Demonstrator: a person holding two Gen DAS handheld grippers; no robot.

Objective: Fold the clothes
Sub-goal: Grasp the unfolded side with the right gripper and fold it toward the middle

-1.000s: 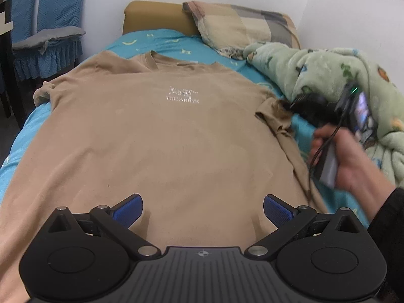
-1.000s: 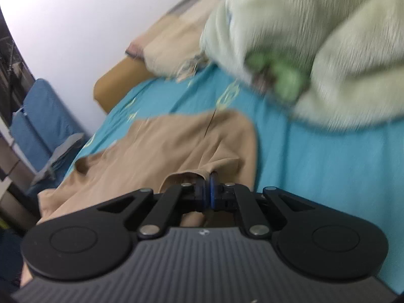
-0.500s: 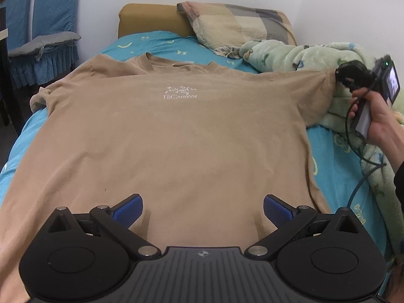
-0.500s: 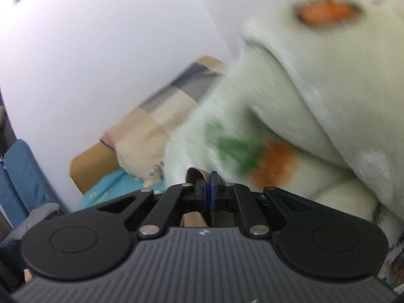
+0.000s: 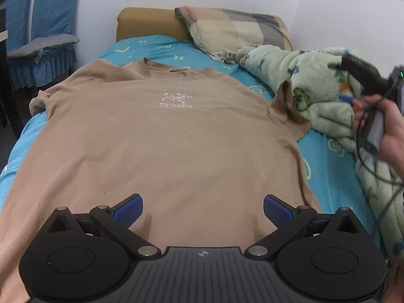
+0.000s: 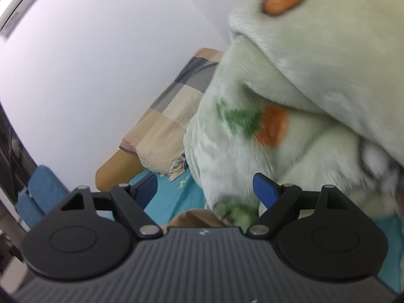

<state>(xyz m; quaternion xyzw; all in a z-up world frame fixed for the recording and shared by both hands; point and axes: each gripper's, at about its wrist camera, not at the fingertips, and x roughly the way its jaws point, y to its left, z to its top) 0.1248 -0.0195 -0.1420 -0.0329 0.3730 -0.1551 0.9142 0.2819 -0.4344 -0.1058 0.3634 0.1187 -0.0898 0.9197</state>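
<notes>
Two gripper units, left gripper and right gripper agape, one tan T-shirt

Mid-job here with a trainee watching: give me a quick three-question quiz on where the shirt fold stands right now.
1. True or false: the left gripper is clamped on the tan T-shirt.
2. The T-shirt's right sleeve lies against: A) the pillow B) the green blanket C) the blue chair
3. Fill in: the right gripper has its jaws ____.

Key: 1 false, it is open above the hem. 2 B. 3 open, holding nothing.
</notes>
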